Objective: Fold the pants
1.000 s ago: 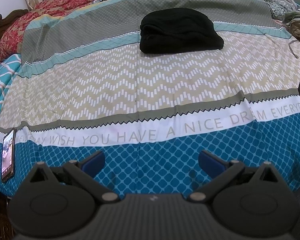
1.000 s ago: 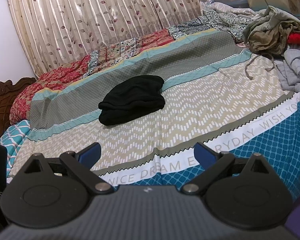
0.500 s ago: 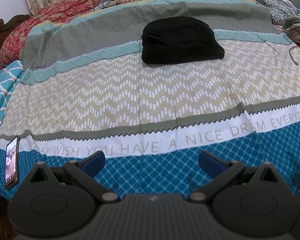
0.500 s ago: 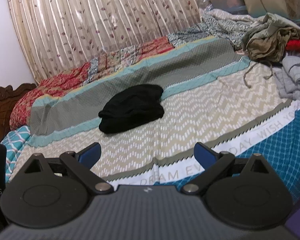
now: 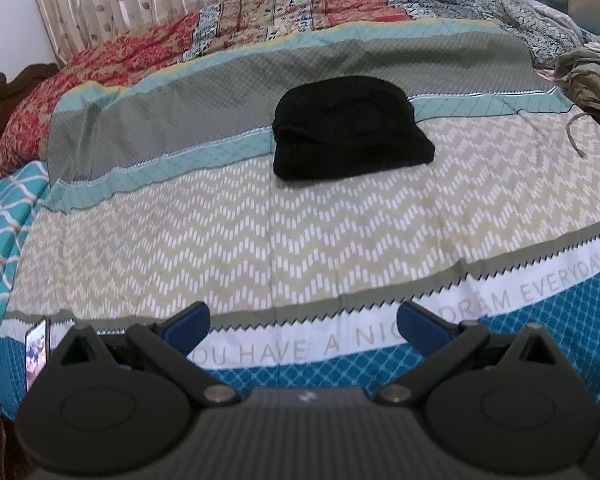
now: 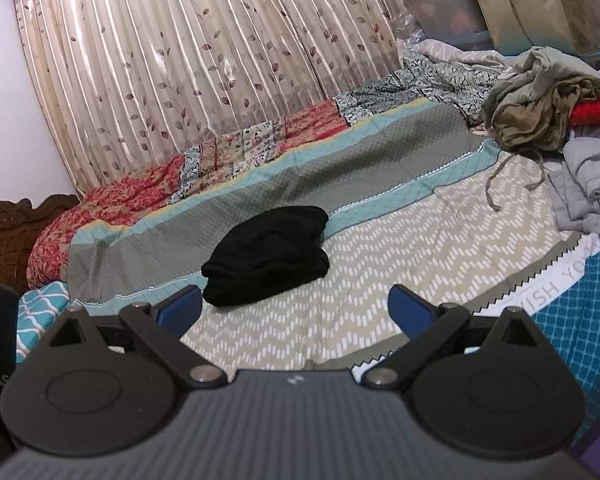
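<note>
Black pants (image 5: 348, 128) lie folded in a compact stack on the patterned bedspread (image 5: 260, 224), toward the far middle of the bed. They also show in the right wrist view (image 6: 268, 256). My left gripper (image 5: 304, 324) is open and empty, held over the bed's near edge, well short of the pants. My right gripper (image 6: 296, 312) is open and empty, held above the bed, a short way before the pants.
A phone (image 5: 36, 352) lies at the bed's near left corner. A heap of loose clothes (image 6: 548, 120) and grey garments (image 6: 588, 188) sits at the right. Curtains (image 6: 204, 64) hang behind the bed; a wooden headboard (image 6: 8, 232) is at left.
Both grippers have tilted upward and drawn back a little, so more of the far bed and the curtains shows. Both stay open. The pants have not moved.
</note>
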Motion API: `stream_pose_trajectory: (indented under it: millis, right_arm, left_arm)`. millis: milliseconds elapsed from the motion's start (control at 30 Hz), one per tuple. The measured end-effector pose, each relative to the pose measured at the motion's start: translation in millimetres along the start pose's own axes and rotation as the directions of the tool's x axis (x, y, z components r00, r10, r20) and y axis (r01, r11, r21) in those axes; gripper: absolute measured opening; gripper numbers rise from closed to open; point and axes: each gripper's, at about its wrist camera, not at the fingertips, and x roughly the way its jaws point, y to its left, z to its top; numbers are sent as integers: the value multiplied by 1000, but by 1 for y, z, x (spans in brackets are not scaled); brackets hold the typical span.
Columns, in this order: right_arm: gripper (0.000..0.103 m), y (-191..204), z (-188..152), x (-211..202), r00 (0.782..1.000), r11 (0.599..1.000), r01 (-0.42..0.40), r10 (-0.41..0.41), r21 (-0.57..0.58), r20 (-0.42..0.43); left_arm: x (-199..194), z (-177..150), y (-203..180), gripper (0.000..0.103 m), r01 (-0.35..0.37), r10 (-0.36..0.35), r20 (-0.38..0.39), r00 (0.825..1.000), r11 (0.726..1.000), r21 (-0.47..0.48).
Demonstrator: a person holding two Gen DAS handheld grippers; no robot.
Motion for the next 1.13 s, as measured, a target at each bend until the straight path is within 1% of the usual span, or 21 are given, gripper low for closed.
stream_pose_trajectory:
  millis: [200,367,533,667,900,967,1133]
  right_arm:
    - [101,-10,12,6,1000,1000,-4,4,17,15]
    - [101,-17,21,11,1000,999,-16,15,30,26]
    - [101,-24,24,15,999,999,-19,17,47,30]
    - [101,-31,25,18,1000,998,-13,12,64,24]
    - [100,-36,25,25,1000,997,-3,2,81,12]
    - [101,-36,25,28,1000,997,-3,2,81,9]
    - [101,-33,25,33,1000,997,-14,14,80,5]
  left_arm:
    - [2,25,-13,103,-5,4,13,1000,1000,16]
    - [4,38,-25,103,-10,9,16,1000,999,39]
    - [10,44,-37,103,-26,26,8,1000,997,70]
    - [16,48,-41,103,-20,21,-8,1000,997,71]
    - [21,54,-44,103,-19,20,-9,1000,997,74]
    - [21,55,-43,103,-4,4,0,1000,998,68]
    - [20,58,-41,103,-3,1,26,1000,998,68]
